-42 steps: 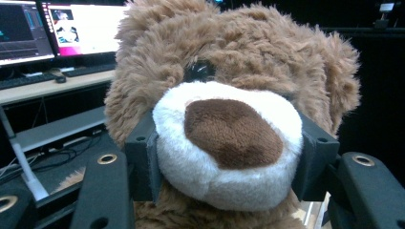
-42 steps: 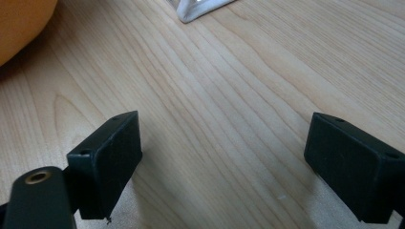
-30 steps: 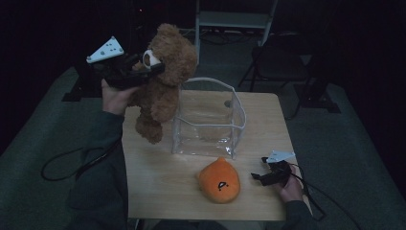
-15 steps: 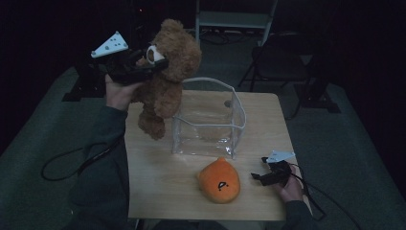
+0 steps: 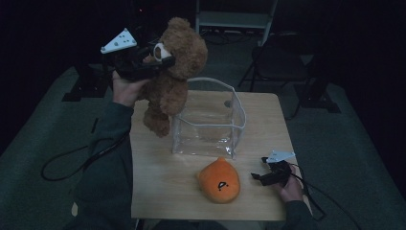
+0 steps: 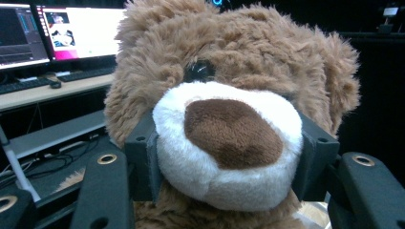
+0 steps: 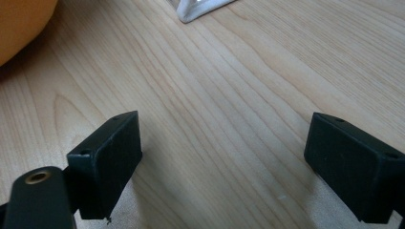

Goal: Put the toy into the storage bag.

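A brown teddy bear (image 5: 174,79) hangs in the air above the table's far left corner, beside a clear plastic box (image 5: 208,120). My left gripper (image 5: 160,53) is shut on the bear's white snout (image 6: 228,143), one pad on each side of it. The bear's legs dangle next to the box's left wall. An orange round plush (image 5: 219,180) lies on the table in front of the box. My right gripper (image 5: 257,176) rests low at the table's front right, open, with bare wood (image 7: 224,138) between its jaws.
The wooden table (image 5: 158,182) is small, with dark floor all round. A folding chair (image 5: 277,57) stands behind the far right corner. Monitors (image 6: 52,31) and a desk lie beyond the bear in the left gripper view. Cables trail off both grippers.
The left hand has carried the bear a little to the right and up, nearer the box. The right gripper has stayed where it was.
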Motion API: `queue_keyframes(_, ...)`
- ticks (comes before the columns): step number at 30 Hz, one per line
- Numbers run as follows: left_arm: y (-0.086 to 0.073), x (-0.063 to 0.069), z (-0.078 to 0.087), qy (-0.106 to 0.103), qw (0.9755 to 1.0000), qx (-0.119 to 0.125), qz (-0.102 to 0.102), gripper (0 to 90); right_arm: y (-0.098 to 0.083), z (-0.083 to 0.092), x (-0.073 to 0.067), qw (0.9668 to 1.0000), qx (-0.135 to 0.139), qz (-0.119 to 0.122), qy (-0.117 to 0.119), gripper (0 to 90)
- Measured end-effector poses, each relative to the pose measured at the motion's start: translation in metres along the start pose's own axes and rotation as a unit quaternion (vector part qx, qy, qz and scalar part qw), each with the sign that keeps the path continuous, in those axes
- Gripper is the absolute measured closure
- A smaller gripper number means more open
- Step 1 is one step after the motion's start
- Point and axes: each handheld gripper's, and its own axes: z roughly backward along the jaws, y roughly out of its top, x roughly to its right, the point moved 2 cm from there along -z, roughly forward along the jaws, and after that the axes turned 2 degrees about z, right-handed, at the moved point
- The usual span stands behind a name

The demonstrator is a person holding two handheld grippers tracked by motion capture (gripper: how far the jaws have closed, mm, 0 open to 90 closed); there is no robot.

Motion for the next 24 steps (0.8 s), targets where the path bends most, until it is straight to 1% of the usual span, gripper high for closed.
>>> queue_keyframes(1,0.0,0.0,0.0,0.0,1.0,0.0,0.0,40.6,0.0,0.0,0.0,1.0,0.0,0.0,0.0,11.7)
queue_keyframes(7,0.003,0.001,-0.012,-0.007,1.0,0.001,0.003,40.6,0.0,0.0,0.0,1.0,0.0,0.0,0.0,11.7)
queue_keyframes(13,0.005,0.003,-0.02,-0.01,0.9999,-0.003,-0.002,40.6,0.0,0.0,0.0,1.0,0.0,0.0,0.0,11.7)
queue_keyframes(17,0.006,0.004,-0.025,-0.013,0.9999,-0.006,-0.001,40.6,0.0,0.0,0.0,1.0,0.0,0.0,0.0,11.7)
queue_keyframes(24,0.008,0.002,-0.031,-0.013,0.9999,-0.008,0.004,40.6,0.0,0.0,0.0,1.0,0.0,0.0,0.0,11.7)
